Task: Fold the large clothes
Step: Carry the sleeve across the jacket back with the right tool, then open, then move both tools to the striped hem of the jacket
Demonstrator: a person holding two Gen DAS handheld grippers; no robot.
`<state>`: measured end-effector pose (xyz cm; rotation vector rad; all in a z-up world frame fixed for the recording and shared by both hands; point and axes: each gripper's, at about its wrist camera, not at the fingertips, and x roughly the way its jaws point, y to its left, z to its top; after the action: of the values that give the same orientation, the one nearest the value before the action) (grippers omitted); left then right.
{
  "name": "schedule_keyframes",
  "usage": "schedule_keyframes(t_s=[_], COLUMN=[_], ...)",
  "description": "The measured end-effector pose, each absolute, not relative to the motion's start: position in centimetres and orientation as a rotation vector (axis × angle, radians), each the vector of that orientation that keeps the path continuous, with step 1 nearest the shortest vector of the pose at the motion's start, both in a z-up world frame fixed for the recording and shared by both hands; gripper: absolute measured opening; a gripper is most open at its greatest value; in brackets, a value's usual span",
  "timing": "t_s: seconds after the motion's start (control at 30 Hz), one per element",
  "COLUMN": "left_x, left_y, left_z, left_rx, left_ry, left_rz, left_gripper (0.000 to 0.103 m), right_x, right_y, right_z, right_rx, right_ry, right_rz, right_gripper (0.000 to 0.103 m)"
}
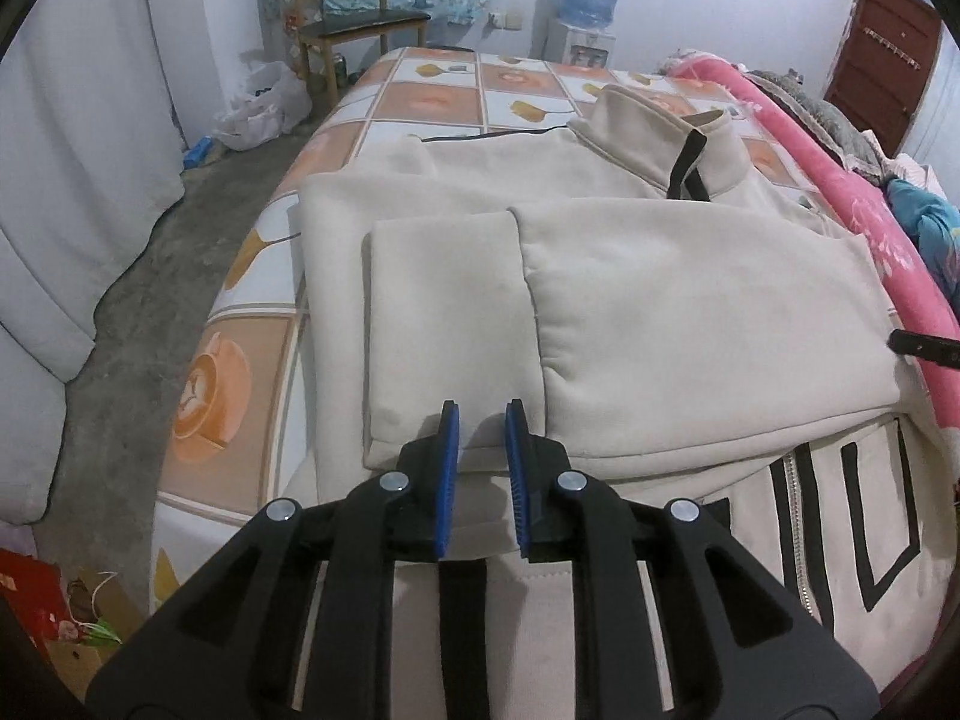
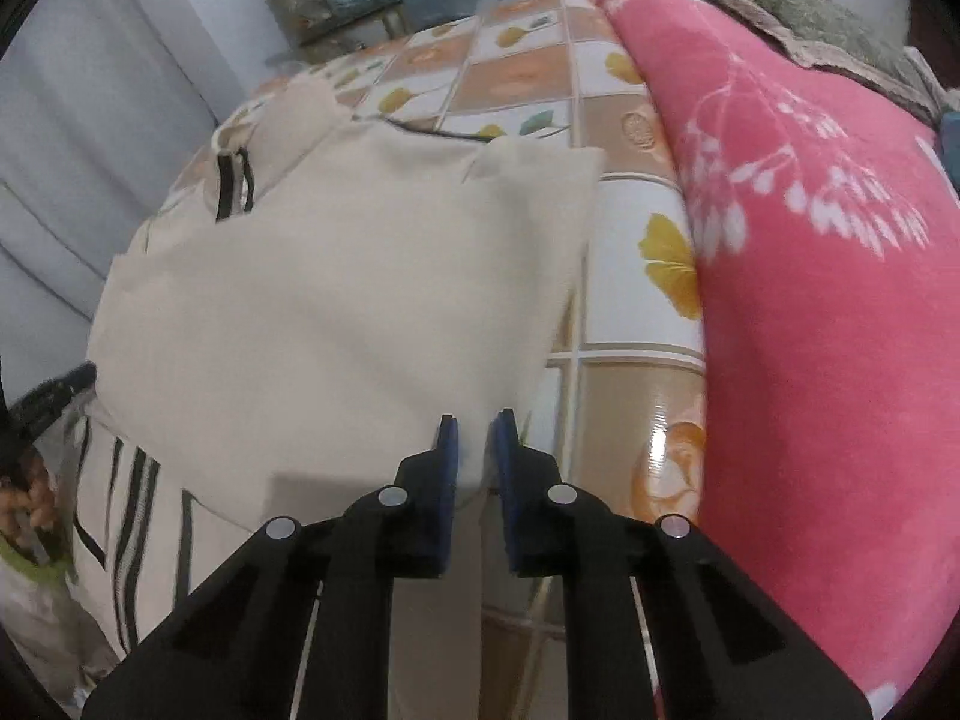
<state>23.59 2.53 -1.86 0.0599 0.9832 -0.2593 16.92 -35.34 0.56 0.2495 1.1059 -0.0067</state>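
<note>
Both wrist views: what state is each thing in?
jacket: spread on bed, sleeves folded across its front.
left gripper: jaws narrowly apart over the sleeve cuff, nothing held.
right gripper: jaws narrowly apart at the jacket's edge; grip unclear.
door: shut.
chair: unoccupied.

Jacket [image 1: 660, 300]: cream, black block lettering, black collar trim. Bed cover [image 1: 432, 96]: checked orange, tan and white squares, yellow leaf and coffee-cup prints. Blanket [image 2: 810, 300]: pink, white floral sprays. Left tool [image 1: 482, 420]: black, blue pads.
</note>
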Motion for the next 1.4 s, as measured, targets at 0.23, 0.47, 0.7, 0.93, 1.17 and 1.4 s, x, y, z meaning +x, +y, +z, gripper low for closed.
schedule_keyframes(t_s=[0.23, 0.47, 0.7, 0.93, 1.17, 1.4], left_x=[22.1, 20.9, 15.8, 10.2, 6.6, 6.3], left_y=[2.3, 2.4, 3.6, 2.1, 1.0, 2.3], left_z=[-0.9, -1.7, 1.6, 0.2, -3.2, -3.8], left_rx=[0.071, 0.07, 0.121, 0.188, 0.248, 0.142], left_ry=[0.949, 0.991, 0.893, 0.931, 0.972, 0.974], left_rz=[-0.271, -0.246, -0.241, -0.252, -0.214, -0.183], left_gripper=[0.029, 0.032, 0.06, 0.081, 0.085, 0.088], right_x=[14.8, 13.9, 7.7, 1.2, -1.2, -1.3], right_y=[-29.7, -28.3, -24.5, -18.9, -15.4, -15.0], right_z=[3.7, 0.6, 4.7, 2.8, -0.4, -0.5], right_rx=[0.024, -0.013, -0.013, 0.026, -0.009, -0.008], right_ry=[1.0, 1.111, 0.986, 0.989, 1.015, 1.008], right_rz=[0.071, 0.001, 0.044, 0.087, -0.019, -0.125], right_gripper=[0.012, 0.013, 0.049, 0.076, 0.089, 0.096])
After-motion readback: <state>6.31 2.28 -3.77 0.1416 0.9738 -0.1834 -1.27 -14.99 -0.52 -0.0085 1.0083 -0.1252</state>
